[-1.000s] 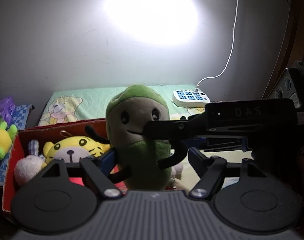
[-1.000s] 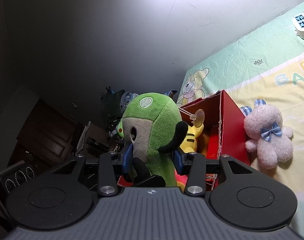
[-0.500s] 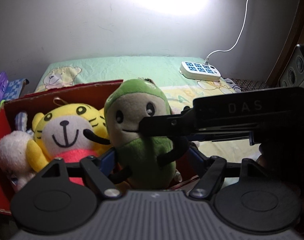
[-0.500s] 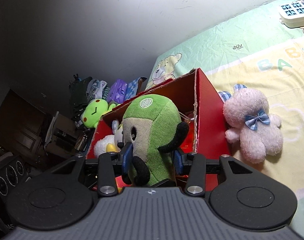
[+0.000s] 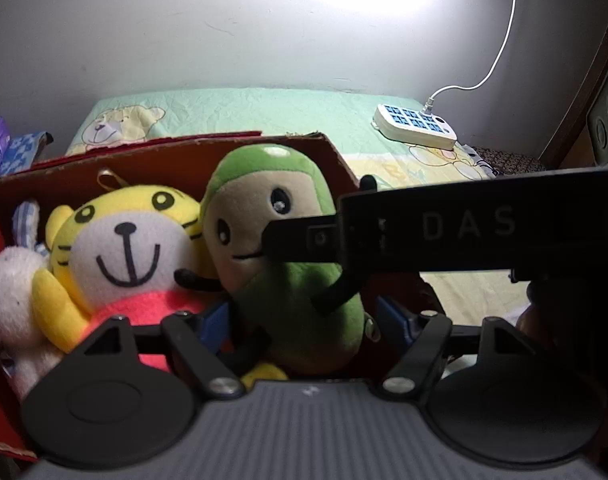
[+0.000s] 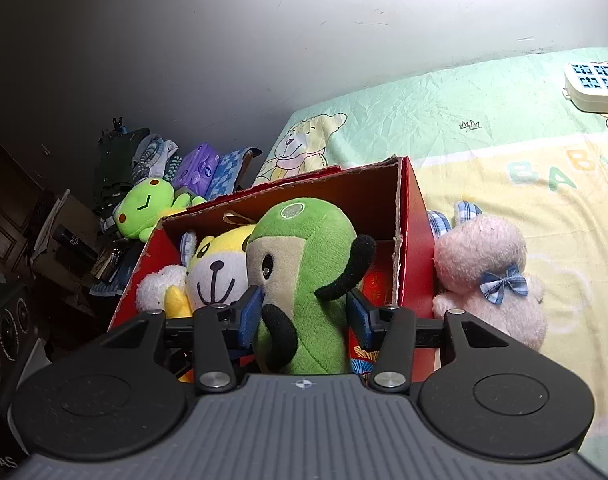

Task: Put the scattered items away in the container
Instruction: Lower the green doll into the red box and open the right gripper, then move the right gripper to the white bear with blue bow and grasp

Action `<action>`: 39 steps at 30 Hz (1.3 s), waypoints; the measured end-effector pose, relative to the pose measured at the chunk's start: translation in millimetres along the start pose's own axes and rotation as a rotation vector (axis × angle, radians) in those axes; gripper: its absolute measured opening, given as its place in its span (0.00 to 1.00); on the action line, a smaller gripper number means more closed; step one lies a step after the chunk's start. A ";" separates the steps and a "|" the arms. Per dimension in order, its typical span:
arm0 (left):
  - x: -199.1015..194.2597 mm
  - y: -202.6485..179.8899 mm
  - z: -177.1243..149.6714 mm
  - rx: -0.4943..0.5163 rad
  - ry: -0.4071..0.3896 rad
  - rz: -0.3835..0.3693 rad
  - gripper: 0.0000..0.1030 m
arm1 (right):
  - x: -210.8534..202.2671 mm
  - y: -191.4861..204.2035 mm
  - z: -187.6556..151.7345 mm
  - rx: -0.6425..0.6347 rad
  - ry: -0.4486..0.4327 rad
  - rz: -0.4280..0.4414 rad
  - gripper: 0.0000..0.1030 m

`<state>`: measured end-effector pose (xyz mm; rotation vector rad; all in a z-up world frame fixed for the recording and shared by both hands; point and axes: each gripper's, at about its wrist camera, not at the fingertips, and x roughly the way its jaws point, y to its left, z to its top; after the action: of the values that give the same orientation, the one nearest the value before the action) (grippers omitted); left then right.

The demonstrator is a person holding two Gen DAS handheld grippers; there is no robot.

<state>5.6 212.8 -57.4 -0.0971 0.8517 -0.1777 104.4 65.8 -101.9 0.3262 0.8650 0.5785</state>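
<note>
Inside the red box (image 6: 410, 240), beside tiger (image 6: 220, 268): green doll (image 6: 304, 280), upright. Right gripper (image 6: 304, 312) just opening to release, pads parting off its sides. Left gripper (image 5: 304, 320) open wide around doll, no visible contact. Pink bear (image 6: 488, 276) outside, against box wall.

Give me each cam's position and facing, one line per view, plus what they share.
Left wrist: behind the left gripper, looking down into the red box toward the wall; own fingers and the right gripper's black body crossing from the right.
Right wrist: behind the right gripper, angled across the box and bed sheet; only own fingers show.
Shared: green plush, tiger plush, power strip.
</note>
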 end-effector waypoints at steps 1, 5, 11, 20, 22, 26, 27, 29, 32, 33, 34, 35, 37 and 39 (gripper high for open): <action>2.7 0.6 1.2 -0.002 0.003 -0.001 0.72 | 0.1 0.4 0.4 -0.007 0.002 -0.006 0.50; 6.2 2.1 2.9 -0.001 0.010 -0.008 0.74 | -8.6 0.8 0.7 -0.023 -0.013 -0.019 0.50; 6.0 4.6 3.4 -0.009 0.011 -0.022 0.76 | -13.8 -7.6 2.4 -0.009 -0.028 -0.019 0.48; -2.2 1.0 2.7 0.014 0.006 -0.041 0.76 | -33.9 -22.0 0.3 0.047 -0.080 0.031 0.42; -9.6 -1.8 2.1 0.027 -0.008 -0.046 0.77 | -44.6 -31.1 -1.1 0.070 -0.113 0.018 0.43; -21.9 -9.1 4.5 0.040 -0.047 -0.048 0.77 | -59.1 -59.2 -4.6 0.146 -0.143 -0.028 0.43; -24.5 -11.1 5.7 0.040 -0.056 -0.051 0.77 | -60.5 -67.7 -6.0 0.173 -0.141 -0.039 0.43; -28.0 -16.8 7.0 0.044 -0.071 -0.057 0.77 | -61.3 -83.5 -8.8 0.223 -0.132 -0.049 0.44; -29.6 -29.2 8.9 0.058 -0.076 -0.071 0.77 | -57.0 -105.6 -11.8 0.288 -0.106 -0.052 0.44; -29.4 -33.9 9.0 0.065 -0.075 -0.076 0.77 | -55.4 -111.6 -12.7 0.304 -0.101 -0.050 0.44; -29.1 -39.2 8.9 0.073 -0.074 -0.081 0.76 | -53.7 -116.6 -13.1 0.315 -0.094 -0.046 0.44; -28.8 -46.0 8.5 0.083 -0.072 -0.089 0.76 | -51.5 -121.4 -13.0 0.322 -0.084 -0.044 0.44; -28.4 -58.7 7.9 0.100 -0.072 -0.110 0.76 | -48.3 -130.7 -11.3 0.328 -0.060 -0.039 0.44; -27.1 -73.0 6.6 0.120 -0.073 -0.126 0.76 | -48.3 -141.1 -8.5 0.343 -0.042 -0.028 0.44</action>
<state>-15.5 146.6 -21.6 -0.0449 0.7611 -0.3409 121.4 -75.7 -146.7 0.6337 0.9264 0.3940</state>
